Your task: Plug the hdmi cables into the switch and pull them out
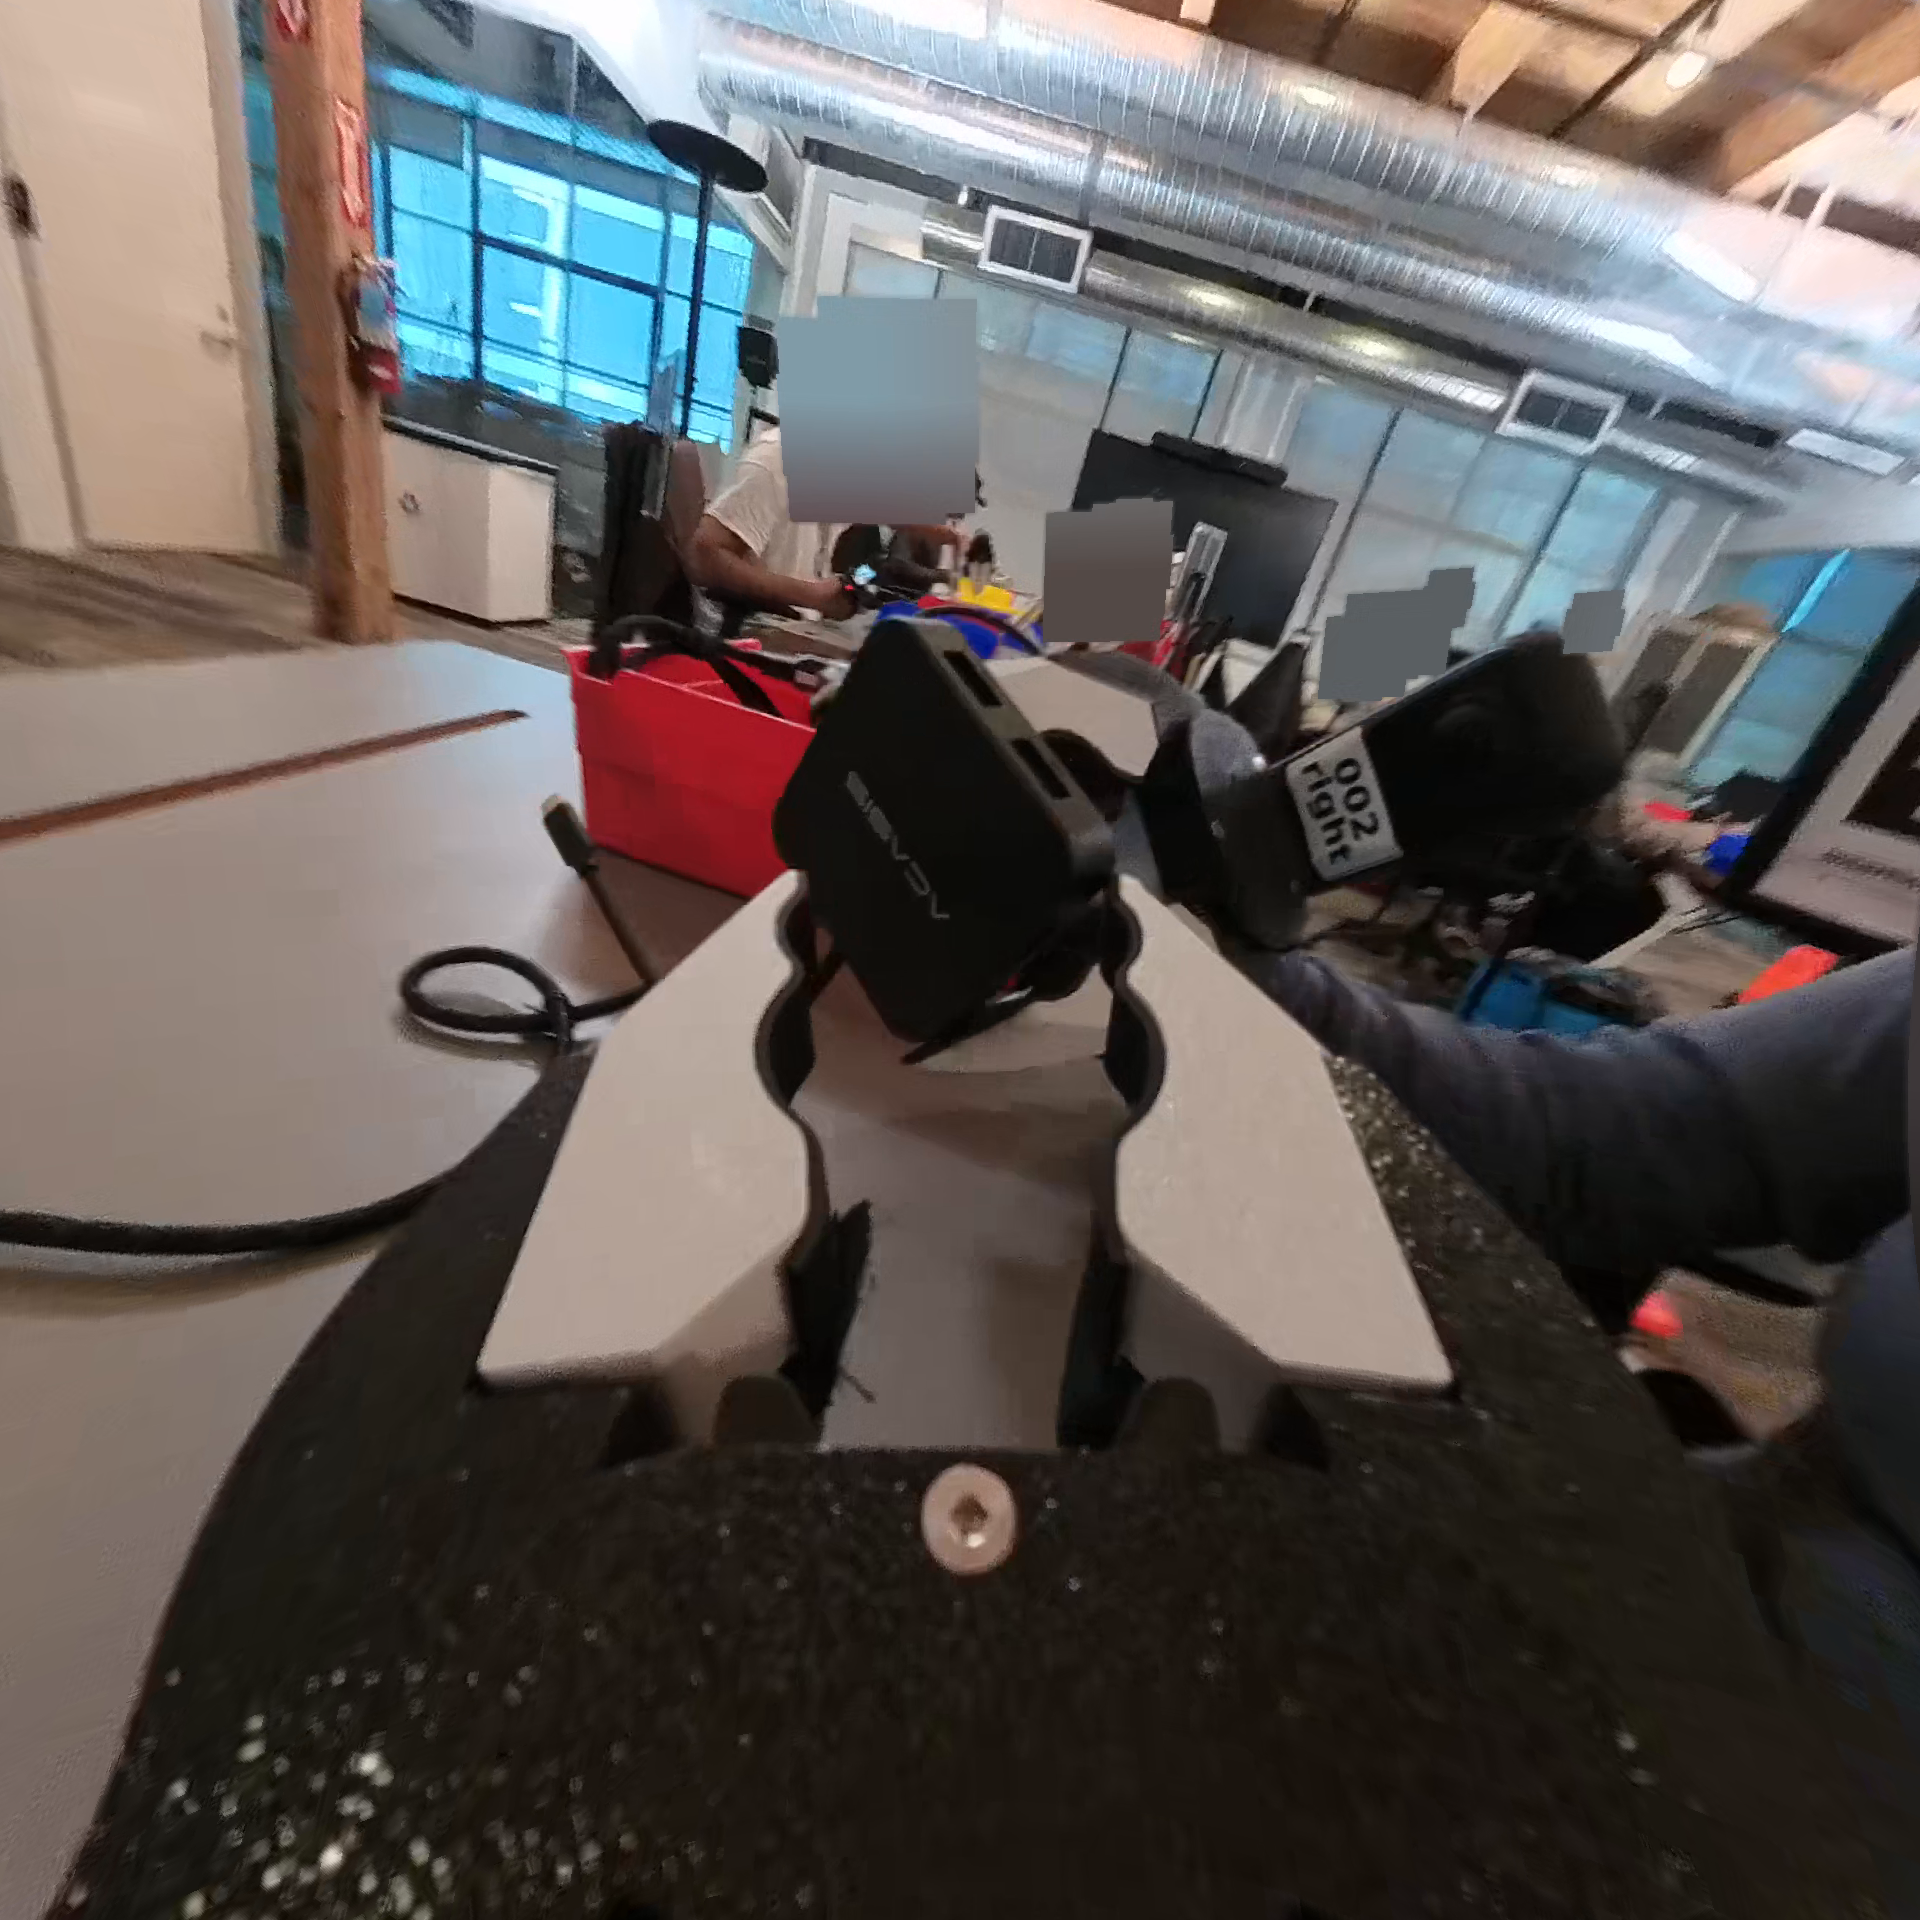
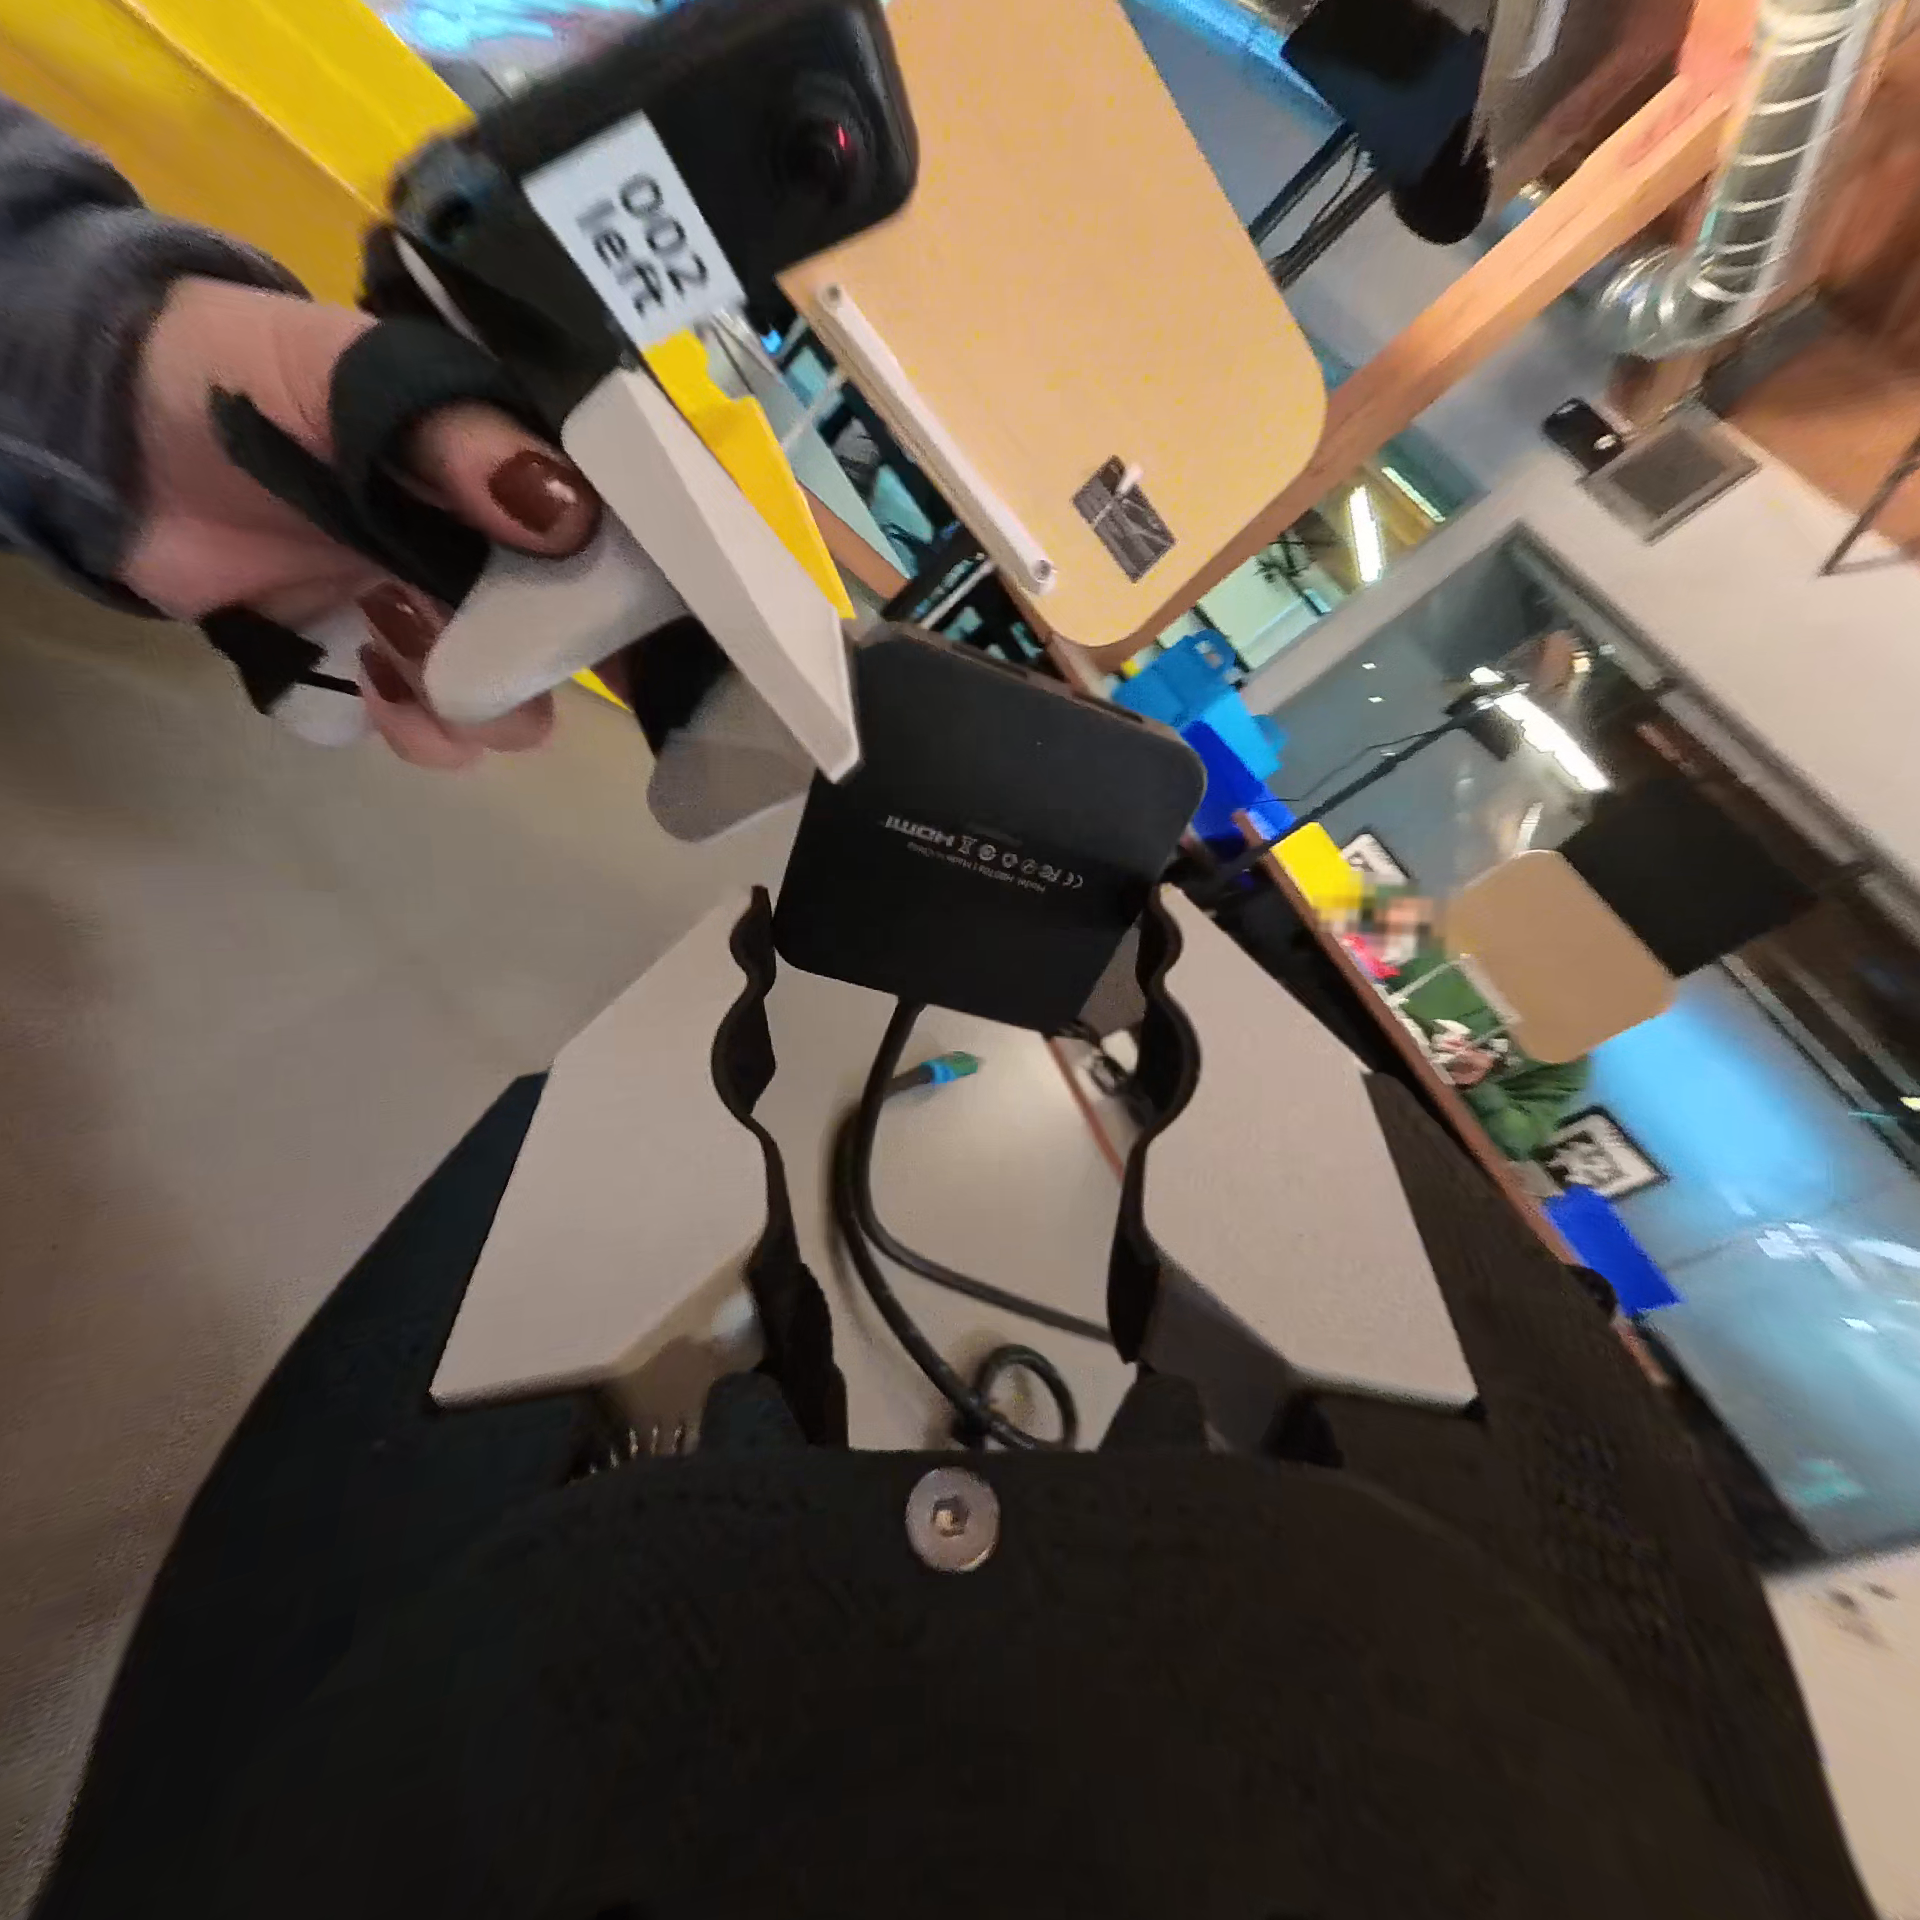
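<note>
I have the switch (image 1: 940, 847) off the desk (image 1: 208, 935), tilted, a flat black box with rounded corners. In the left wrist view its top face and an edge with two open ports face me; in the right wrist view I see its underside (image 2: 987, 852).

My left gripper (image 1: 951, 940) has its fingers part open with the switch's lower corner sitting between the tips; whether the pads actually press on it I cannot tell. My right gripper (image 2: 956, 940) is closed about as far onto the switch's near edge, the black pads against its two sides. From the right wrist view the left gripper's pale fingers (image 2: 748, 623) reach the switch's upper left corner, and a hand (image 2: 312, 499) holds its handle.

A thin black lead (image 2: 883, 1164) hangs from the switch's near edge and runs down to a loop on the desk. Another black cable (image 1: 499, 997) lies coiled on the desk to the left, its plug (image 1: 566, 826) free and lying just beside a red bin (image 1: 675, 790). That bin stands behind the switch with more black cables in it.
</note>
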{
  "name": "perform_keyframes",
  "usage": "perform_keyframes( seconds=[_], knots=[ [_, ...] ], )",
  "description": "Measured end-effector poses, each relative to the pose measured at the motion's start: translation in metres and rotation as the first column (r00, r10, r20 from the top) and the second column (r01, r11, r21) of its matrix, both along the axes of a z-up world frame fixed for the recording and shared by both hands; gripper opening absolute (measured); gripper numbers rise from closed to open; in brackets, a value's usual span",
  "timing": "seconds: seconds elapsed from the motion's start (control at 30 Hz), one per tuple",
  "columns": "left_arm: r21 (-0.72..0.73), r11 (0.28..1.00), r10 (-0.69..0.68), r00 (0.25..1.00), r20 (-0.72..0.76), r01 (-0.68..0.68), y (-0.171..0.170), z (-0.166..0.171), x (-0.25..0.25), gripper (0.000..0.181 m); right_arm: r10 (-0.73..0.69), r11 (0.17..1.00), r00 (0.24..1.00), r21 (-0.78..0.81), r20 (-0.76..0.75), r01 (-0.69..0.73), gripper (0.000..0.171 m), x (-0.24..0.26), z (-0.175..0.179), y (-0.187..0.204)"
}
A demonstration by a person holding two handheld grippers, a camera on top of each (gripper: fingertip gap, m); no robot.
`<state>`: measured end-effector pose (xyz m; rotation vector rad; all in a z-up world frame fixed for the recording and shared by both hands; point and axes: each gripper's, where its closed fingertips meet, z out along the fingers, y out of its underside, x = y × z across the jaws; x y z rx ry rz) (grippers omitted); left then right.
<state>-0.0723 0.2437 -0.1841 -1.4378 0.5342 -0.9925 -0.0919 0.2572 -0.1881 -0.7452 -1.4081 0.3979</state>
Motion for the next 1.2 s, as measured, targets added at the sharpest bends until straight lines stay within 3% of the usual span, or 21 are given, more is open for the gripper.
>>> perform_keyframes(
  seconds=[0.13, 0.27, 0.47, 0.53, 0.6, 0.7, 0.87, 1.03, 1.2],
  knots=[
    [0.123, 0.979, 0.176, 0.977, -0.123, -0.161, 0.008, -0.001, -0.002, 0.046, -0.146, 0.970, 0.989, 0.190, -0.033, 0.150, 0.069, 0.003, 0.005, 0.013],
    [0.206, 0.949, 0.269, 0.952, -0.145, -0.237, 0.009, 0.005, -0.004, 0.054, -0.238, 0.913, 0.971, 0.334, -0.030, 0.234, 0.070, 0.001, 0.002, 0.019],
    [0.278, 0.892, 0.432, 0.856, -0.285, -0.357, 0.019, -0.001, -0.014, 0.045, -0.325, 0.675, 0.945, 0.688, -0.048, 0.267, 0.069, -0.003, 0.002, 0.012],
    [0.299, 0.890, 0.435, 0.836, -0.333, -0.344, 0.019, -0.007, -0.011, 0.035, -0.319, 0.617, 0.946, 0.746, -0.056, 0.252, 0.069, -0.005, 0.003, 0.005],
    [0.335, 0.882, 0.447, 0.811, -0.376, -0.331, 0.019, -0.011, -0.009, 0.013, -0.322, 0.591, 0.946, 0.771, -0.046, 0.238, 0.069, -0.007, 0.000, 0.003],
    [0.357, 0.865, 0.489, 0.755, -0.437, -0.353, 0.025, -0.019, -0.016, 0.011, -0.295, 0.659, 0.955, 0.726, 0.009, 0.197, 0.065, -0.007, -0.009, 0.006],
    [0.522, 0.785, 0.607, 0.590, -0.533, -0.335, 0.027, -0.029, -0.037, 0.011, -0.304, 0.749, 0.953, 0.618, -0.002, 0.240, 0.064, 0.012, -0.003, 0.023],
    [0.633, 0.758, 0.601, 0.544, -0.585, -0.157, 0.012, -0.036, -0.025, 0.011, -0.280, 0.837, 0.956, 0.509, 0.088, 0.198, 0.055, 0.014, -0.019, 0.030],
    [0.648, 0.761, 0.557, 0.544, -0.627, -0.032, 0.001, -0.049, -0.015, 0.011, -0.270, 0.852, 0.940, 0.507, 0.210, 0.132, 0.039, 0.005, -0.045, 0.026]
  ],
)
